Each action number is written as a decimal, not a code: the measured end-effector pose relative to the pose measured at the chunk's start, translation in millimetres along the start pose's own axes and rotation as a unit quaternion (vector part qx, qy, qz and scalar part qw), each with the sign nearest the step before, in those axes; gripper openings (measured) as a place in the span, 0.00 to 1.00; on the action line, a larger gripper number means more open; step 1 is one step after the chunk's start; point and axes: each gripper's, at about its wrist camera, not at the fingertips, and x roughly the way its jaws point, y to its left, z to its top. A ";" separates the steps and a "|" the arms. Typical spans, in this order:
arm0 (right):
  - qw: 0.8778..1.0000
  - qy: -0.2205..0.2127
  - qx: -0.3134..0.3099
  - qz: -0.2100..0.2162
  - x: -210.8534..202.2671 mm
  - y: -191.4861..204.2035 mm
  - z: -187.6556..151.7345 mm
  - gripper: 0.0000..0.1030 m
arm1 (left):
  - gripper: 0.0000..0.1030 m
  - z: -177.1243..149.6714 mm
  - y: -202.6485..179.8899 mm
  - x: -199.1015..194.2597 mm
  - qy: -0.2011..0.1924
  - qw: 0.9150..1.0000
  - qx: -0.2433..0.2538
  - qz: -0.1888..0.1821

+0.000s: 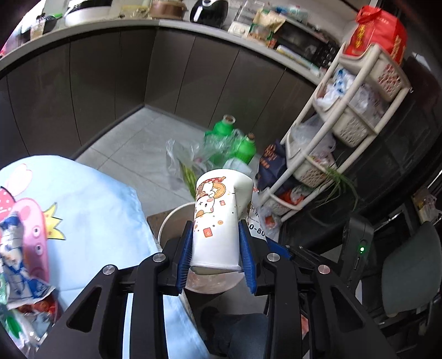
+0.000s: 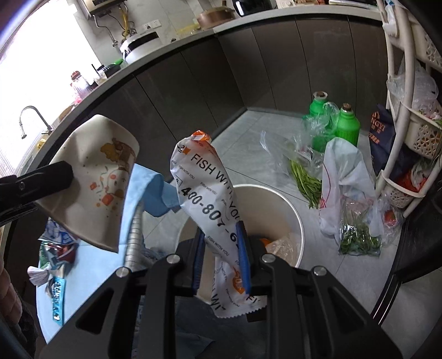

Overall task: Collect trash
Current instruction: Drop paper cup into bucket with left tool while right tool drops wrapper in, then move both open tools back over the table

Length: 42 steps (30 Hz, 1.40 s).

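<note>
Kitchen corner with dark grey cabinet fronts (image 1: 193,82) under a cluttered pale counter (image 2: 276,19), grey tiled floor (image 2: 248,143). Left gripper (image 1: 216,256) is clamped on a crushed white paper cup with cartoon print (image 1: 218,221); right gripper (image 2: 221,259) pinches a crumpled white printed wrapper (image 2: 204,187). Both hang over a round white bin (image 2: 292,215) beside a light-blue tablecloth (image 1: 96,198) strewn with wrappers.

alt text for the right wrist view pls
The right gripper clamps a crumpled white "FISH WITH YOU" wrapper above an open white bin. At left, the left gripper holds a dented paper cup.
</note>
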 end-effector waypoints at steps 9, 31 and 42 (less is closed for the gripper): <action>0.999 0.028 -0.010 -0.020 51.0 -15.5 -6.3 0.34 | 0.31 0.4 10.4 55.4 0.043 0.999 0.005 0.021; 0.994 0.008 -0.090 -0.054 41.4 -5.0 -24.5 0.88 | 0.92 4.9 5.9 46.3 -0.017 0.997 0.011 0.071; 0.993 -0.008 -0.107 -0.049 5.9 25.6 -17.4 0.96 | 0.92 -11.7 6.3 -14.9 -0.042 0.996 -0.015 0.081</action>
